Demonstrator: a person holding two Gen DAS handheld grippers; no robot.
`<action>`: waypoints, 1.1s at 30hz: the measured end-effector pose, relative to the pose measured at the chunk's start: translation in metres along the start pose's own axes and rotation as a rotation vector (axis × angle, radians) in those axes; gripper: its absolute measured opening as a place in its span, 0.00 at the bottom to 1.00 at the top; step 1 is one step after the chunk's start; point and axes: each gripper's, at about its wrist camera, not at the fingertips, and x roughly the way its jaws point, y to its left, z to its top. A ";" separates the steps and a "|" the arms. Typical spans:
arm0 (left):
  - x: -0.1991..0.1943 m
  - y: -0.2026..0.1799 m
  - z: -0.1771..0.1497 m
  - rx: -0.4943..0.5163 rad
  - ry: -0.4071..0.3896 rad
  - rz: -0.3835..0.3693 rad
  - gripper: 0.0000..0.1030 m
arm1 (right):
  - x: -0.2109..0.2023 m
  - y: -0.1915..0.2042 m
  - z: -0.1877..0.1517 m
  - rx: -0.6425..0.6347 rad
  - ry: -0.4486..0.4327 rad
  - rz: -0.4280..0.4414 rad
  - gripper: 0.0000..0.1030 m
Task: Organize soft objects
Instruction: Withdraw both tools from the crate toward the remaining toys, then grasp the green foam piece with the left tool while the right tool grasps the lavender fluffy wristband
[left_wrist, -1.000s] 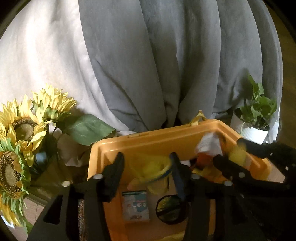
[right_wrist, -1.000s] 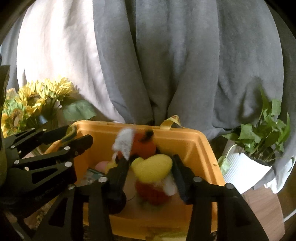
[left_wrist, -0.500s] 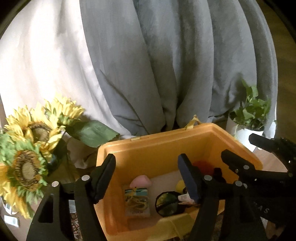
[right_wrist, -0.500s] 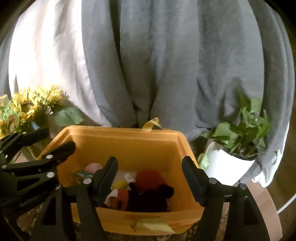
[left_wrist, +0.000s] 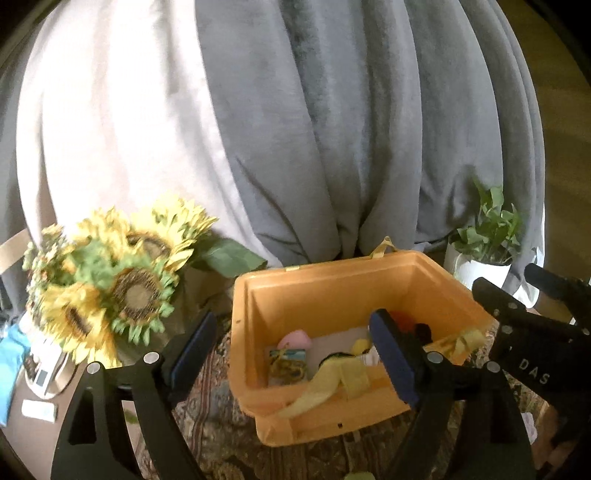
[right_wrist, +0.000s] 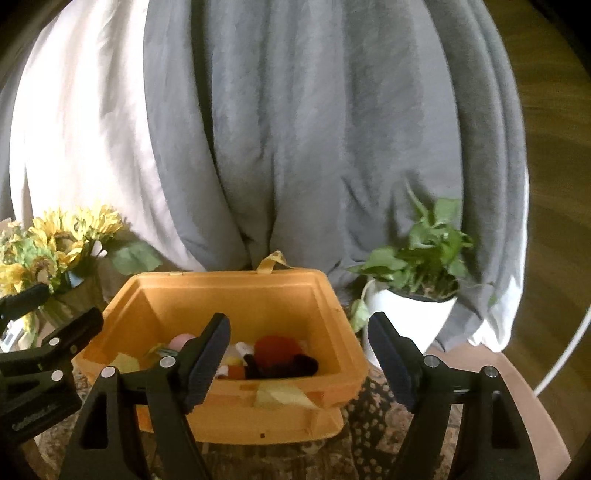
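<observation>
An orange bin (left_wrist: 332, 284) (right_wrist: 236, 291) stands on a patterned cloth. Inside lie soft toys: a red and black plush (right_wrist: 280, 354), a pink one (left_wrist: 295, 339) (right_wrist: 183, 339), a yellow one (left_wrist: 360, 347) and a small picture pouch (left_wrist: 288, 363). A yellow strap (left_wrist: 325, 384) hangs over the front rim. My left gripper (left_wrist: 295, 354) is open and empty above the bin's front left. My right gripper (right_wrist: 299, 354) is open and empty above the bin's front edge; it also shows at the right of the left wrist view (left_wrist: 524, 325).
A sunflower bouquet (left_wrist: 118, 284) (right_wrist: 48, 243) stands left of the bin. A potted green plant in a white pot (right_wrist: 410, 306) (left_wrist: 480, 258) stands to its right. Grey and white curtains (right_wrist: 295, 129) hang behind. Small white items (left_wrist: 40, 380) lie at far left.
The right gripper opened and let the red, yellow and white plush drop into the bin. Both grippers have pulled back and up from the bin; the left gripper also let go of yellow stuff.
</observation>
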 end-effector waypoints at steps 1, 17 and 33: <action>-0.003 0.000 -0.002 -0.003 0.002 0.000 0.83 | -0.005 -0.001 -0.001 0.004 -0.004 -0.008 0.75; -0.049 -0.020 -0.061 0.027 0.071 0.008 0.85 | -0.054 -0.031 -0.046 0.113 0.021 -0.094 0.81; -0.041 -0.040 -0.112 0.123 0.170 -0.072 0.85 | -0.073 -0.052 -0.112 0.208 0.130 -0.163 0.81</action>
